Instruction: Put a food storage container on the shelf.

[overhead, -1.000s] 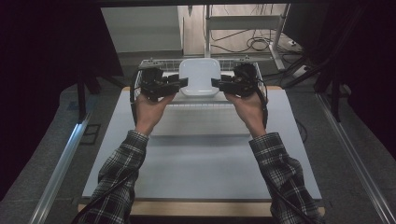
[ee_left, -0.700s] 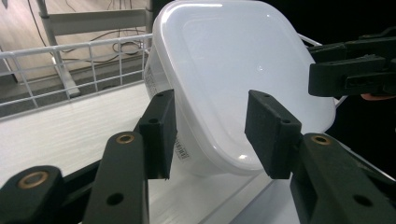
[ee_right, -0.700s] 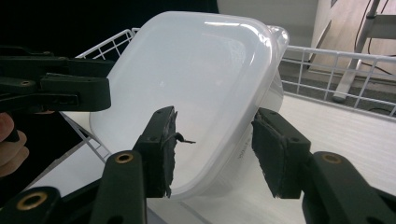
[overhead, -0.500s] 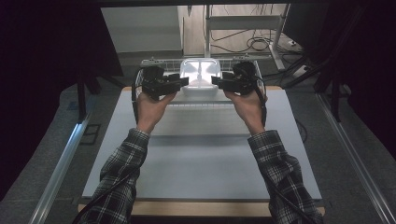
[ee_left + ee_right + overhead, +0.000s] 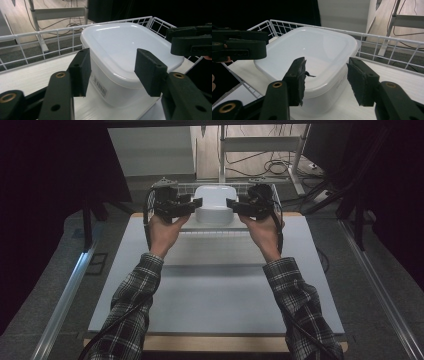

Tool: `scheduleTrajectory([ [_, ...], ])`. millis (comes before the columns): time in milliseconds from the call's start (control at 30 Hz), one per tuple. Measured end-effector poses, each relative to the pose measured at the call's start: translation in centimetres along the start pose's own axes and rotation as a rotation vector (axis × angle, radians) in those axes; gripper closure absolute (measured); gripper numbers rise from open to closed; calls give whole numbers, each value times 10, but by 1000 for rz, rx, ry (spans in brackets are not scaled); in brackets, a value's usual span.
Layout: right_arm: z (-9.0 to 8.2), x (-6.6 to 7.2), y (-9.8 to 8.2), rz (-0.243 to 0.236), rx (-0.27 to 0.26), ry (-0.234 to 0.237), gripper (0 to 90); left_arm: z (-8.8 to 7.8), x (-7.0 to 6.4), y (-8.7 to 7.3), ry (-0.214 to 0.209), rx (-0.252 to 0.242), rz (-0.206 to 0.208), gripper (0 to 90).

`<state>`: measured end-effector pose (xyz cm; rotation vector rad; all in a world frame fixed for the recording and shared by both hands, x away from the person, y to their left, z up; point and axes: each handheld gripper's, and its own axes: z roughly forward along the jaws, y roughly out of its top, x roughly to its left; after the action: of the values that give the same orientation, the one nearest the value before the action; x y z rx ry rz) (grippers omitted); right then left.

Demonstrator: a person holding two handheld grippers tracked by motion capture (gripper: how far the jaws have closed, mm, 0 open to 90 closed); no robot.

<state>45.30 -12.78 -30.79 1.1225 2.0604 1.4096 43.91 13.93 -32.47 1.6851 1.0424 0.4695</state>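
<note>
A white plastic container (image 5: 215,207) sits in a white wire basket (image 5: 235,183) at the table's far edge. My left gripper (image 5: 192,205) is at its left side and my right gripper (image 5: 231,206) at its right. In the left gripper view the container (image 5: 125,42) has one corner between the jaws of my left gripper (image 5: 115,70). These jaws have just been opening and do not press on it. In the right gripper view the jaws of my right gripper (image 5: 325,80) straddle the container's (image 5: 317,47) wall. They too have just been opening, with gaps showing.
The basket's wire sides (image 5: 50,37) rise around the container on the far side and at the ends. The pale tabletop (image 5: 215,295) stretches toward me, with both plaid sleeves over it. Beyond the table stand a metal frame and cables on the floor (image 5: 275,167).
Both hands stay almost where they were beside the container. The jaws on each side stand slightly wider than before. The container rests in the basket.
</note>
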Motion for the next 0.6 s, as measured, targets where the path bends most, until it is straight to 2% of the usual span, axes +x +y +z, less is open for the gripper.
scheduleTrajectory([
  [67,-1,0,0,-9,-3,-10,444,-2,-1,1,2,-1,18,413],
  [167,-4,-1,0,-13,-6,-3,418,-5,-2,1,-6,-6,19,388],
  [267,-12,-1,-3,-11,-21,26,368,-11,-6,0,-29,-5,37,327],
  [333,-13,-2,-3,-14,-25,34,358,-13,-7,-1,-32,-11,35,317],
  [400,-16,-1,-6,-10,-26,53,332,-16,-9,-3,-40,-6,59,286],
  [433,-19,0,-9,-21,-28,62,314,-19,-10,-6,-54,4,67,265],
  [567,-23,2,-14,-33,-28,70,289,-24,-11,-11,-62,10,74,228],
  [600,-26,3,-17,-39,-25,80,271,-27,-12,-15,-64,16,80,194],
])
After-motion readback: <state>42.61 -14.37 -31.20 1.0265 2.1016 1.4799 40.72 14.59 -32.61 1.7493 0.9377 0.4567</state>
